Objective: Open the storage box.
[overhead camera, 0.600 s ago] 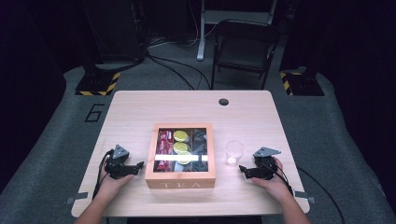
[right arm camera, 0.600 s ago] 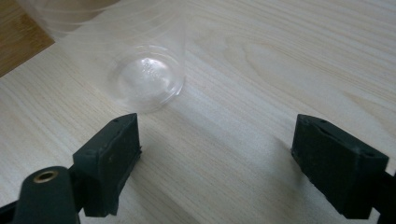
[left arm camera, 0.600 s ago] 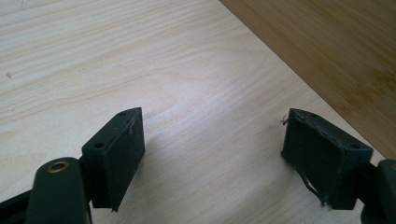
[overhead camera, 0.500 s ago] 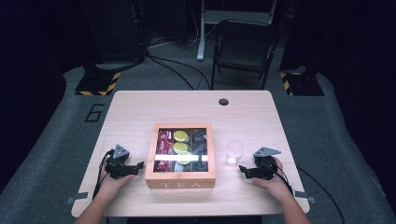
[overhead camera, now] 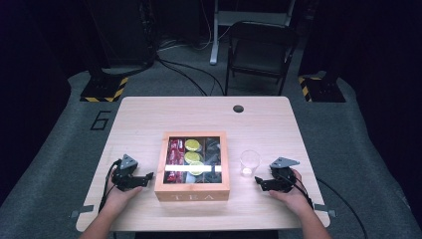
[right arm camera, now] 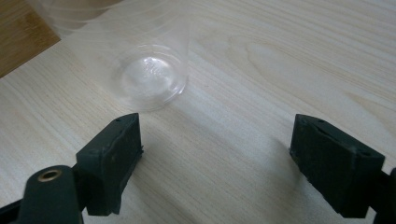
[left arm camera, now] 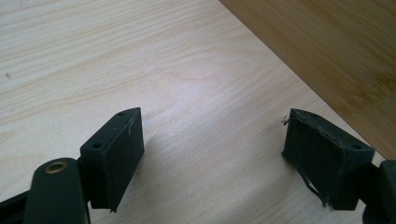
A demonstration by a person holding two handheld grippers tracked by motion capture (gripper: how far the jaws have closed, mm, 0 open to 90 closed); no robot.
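My left gripper [left arm camera: 212, 154] sits low over the tabletop [left arm camera: 140, 60], its two black jaws spread wide apart with nothing between them but pale wood grain. The jaw at the left of my view shows its flat inner pad and two small screw holes on top; the one at the right has frayed, torn edges on its pad. Beyond that jaw, the darker wooden wall of the box [left arm camera: 327, 51] runs diagonally across the upper right corner, close to the jaw; whether it touches it, I cannot tell.
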